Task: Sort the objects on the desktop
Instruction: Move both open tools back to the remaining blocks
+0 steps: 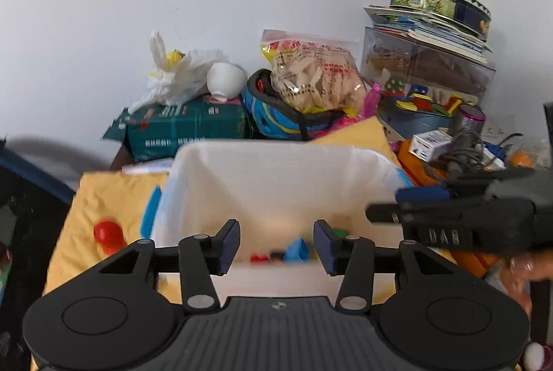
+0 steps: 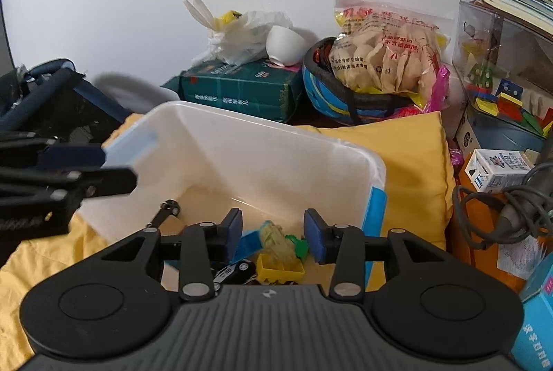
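A white translucent bin [image 1: 276, 149] with blue handles stands on a yellow cloth [image 1: 103, 198]. My left gripper [image 1: 276, 244] hangs over its near edge, open, with nothing between the blue pads. Behind the gap lie a blue piece [image 1: 297, 248] and a red piece [image 1: 259, 258] on the bin floor. My right gripper [image 2: 274, 234] is open over the bin [image 2: 242, 122] too. Below it lie a beige crumpled wad [image 2: 276, 241], a yellow brick [image 2: 280, 269], a green piece [image 2: 300, 244] and a black toy car [image 2: 235, 270]. A red toy [image 1: 107, 234] rests on the cloth left of the bin.
Behind the bin stand a green package [image 2: 242, 87], a white bowl [image 2: 287, 44], a blue helmet [image 2: 331, 101] with a snack bag [image 2: 383, 56], and a clear box [image 1: 428, 70] under books and a tin. A small carton [image 2: 497, 170], cables [image 2: 501, 208] and an orange box lie to the right.
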Demonstrator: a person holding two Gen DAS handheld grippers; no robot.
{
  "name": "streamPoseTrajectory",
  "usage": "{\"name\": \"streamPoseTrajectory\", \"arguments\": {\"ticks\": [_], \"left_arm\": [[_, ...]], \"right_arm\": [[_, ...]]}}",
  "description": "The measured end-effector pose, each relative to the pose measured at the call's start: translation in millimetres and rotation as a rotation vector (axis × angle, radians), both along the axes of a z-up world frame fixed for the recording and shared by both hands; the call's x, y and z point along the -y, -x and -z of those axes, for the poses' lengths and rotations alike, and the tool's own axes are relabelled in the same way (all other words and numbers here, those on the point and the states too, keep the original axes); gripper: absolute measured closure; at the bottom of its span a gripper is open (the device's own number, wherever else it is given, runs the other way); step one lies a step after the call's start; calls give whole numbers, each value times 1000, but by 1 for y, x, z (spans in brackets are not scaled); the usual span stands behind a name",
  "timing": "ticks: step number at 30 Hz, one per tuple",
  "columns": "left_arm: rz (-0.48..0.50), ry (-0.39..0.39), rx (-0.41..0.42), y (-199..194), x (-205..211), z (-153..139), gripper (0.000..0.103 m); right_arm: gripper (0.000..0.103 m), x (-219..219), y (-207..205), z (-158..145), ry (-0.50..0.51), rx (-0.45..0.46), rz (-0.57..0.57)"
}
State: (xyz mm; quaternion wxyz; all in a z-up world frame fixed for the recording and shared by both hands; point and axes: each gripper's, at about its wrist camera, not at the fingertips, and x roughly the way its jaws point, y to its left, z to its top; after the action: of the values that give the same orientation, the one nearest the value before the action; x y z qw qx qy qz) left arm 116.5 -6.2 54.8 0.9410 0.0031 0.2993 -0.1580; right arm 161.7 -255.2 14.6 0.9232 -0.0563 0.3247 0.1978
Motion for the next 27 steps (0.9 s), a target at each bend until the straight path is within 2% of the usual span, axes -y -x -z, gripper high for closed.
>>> {"name": "streamPoseTrajectory", "arguments": {"ticks": [3, 8, 13, 20, 22, 23, 27], "left_arm": [[5, -3, -38, 34, -3, 11, 52], [15, -7, -147, 85, 0, 48, 52], [-31, 3, -244, 111, 1, 78, 52], [-102, -3, -273, 137, 3, 92, 52], [-122, -11, -274, 147, 3, 94, 52], [-135, -12, -278, 151, 3, 95, 52], [-188, -17, -290, 165, -2, 98, 52]], "right_arm": [[59, 3, 13, -4, -15, 16, -24], [54, 15, 43, -3, -43, 22, -45], [54, 31, 71, 19, -104, -72, -41], [54, 34, 103, 62, -19, -134, -108], [57, 32, 111, 72, -13, -147, -159], [61, 30, 115, 76, 2, -146, -179], [64, 23, 130, 88, 23, -167, -256]]}}
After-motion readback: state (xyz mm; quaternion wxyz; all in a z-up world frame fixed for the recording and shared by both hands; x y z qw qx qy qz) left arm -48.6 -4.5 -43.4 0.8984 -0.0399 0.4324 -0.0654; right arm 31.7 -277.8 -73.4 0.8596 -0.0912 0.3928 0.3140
